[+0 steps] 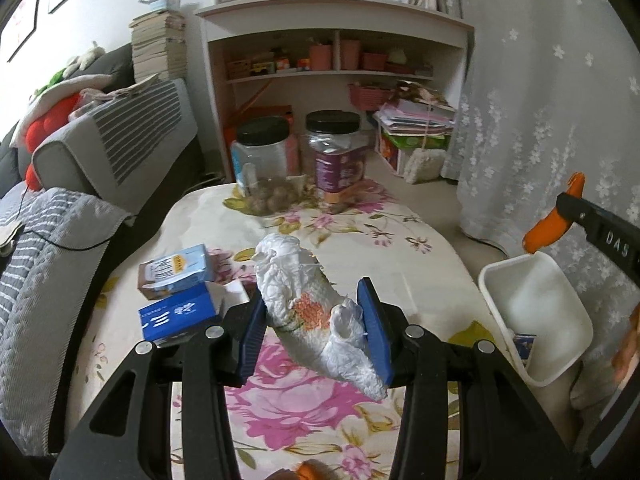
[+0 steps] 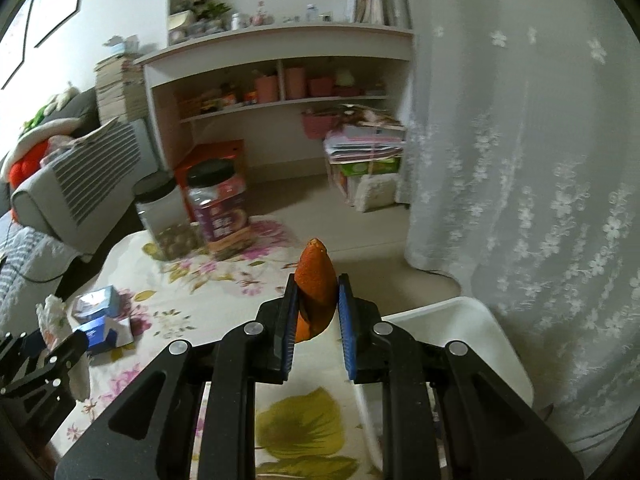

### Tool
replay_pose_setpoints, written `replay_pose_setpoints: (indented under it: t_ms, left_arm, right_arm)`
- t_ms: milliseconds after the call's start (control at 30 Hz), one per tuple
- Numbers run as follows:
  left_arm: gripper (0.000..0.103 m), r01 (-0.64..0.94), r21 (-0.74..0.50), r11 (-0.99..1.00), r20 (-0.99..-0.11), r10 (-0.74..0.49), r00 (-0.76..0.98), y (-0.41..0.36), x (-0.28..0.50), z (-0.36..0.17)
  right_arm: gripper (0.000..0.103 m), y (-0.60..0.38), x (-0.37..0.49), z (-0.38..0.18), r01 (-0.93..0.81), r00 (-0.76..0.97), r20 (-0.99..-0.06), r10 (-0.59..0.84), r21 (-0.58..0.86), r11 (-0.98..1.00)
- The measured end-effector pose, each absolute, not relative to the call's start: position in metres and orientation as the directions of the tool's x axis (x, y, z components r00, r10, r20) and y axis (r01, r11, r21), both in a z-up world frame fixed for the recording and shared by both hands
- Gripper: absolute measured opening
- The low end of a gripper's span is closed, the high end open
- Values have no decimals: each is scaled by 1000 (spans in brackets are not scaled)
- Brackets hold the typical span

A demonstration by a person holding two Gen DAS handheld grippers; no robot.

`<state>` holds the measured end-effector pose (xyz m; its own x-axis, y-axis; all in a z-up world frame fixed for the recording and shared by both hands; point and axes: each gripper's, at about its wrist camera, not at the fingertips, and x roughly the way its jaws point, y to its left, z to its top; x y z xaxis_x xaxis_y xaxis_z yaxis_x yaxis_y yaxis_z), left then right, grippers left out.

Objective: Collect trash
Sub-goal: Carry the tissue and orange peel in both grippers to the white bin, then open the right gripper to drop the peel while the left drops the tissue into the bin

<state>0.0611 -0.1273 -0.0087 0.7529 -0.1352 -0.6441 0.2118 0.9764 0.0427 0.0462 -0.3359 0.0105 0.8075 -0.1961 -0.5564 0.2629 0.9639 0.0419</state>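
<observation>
Left hand-held gripper clamps crumpled tissue; "DAS" on right hand-held gripper.

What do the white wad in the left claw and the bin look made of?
The wad looks like crumpled tissue paper: matte, finely wrinkled, with an orange stain. The bin seems to be white plastic: smooth, thin-walled, with a rounded rim.

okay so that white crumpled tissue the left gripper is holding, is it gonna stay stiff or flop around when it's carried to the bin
The crumpled tissue is probably light and soft: it sticks out both ways past the left gripper without drooping much. Its wrinkled surface likely grips the blue pads well, so slipping seems unlikely. Loose ends may flutter on the way to the white bin.
</observation>
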Motion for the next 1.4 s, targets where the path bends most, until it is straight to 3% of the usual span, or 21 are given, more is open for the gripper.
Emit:
replay_pose_setpoints:
  t_ms: [500,533,633,733,767,933,1233,1400]
  left_arm:
    - [44,359,29,933,-644,-258,721,-228,55,-2]
    - [44,369,27,929,-643,-266,718,-234,55,-1]
    - [44,410,13,912,-642,-307,702,-264,53,3]
    - [44,439,3,898,-644,-335,688,-287,52,4]
    - [44,452,-2,892,-645,-346,681,-297,50,5]
    - [44,496,-22,868,-660,-385,645,-333,48,2]
    - [47,557,-76,827,-693,-446,567,-379,48,0]
    - [66,559,-122,820,-709,-466,530,-385,48,-2]
  right_arm:
    - [21,-433,34,2,471,717,-618,-323,88,878]
    - [24,-438,32,2,486,709,-622,-333,89,869]
    - [51,-456,24,2,540,685,-627,-371,95,836]
    - [60,-476,14,3,594,663,-628,-408,108,797]
    - [69,-481,11,3,609,656,-629,-417,113,785]
    - [88,-512,-11,6,695,617,-621,-484,141,705]
    - [92,-553,-47,11,770,586,-612,-531,215,601]
    - [96,-558,-56,14,779,580,-601,-550,211,591]
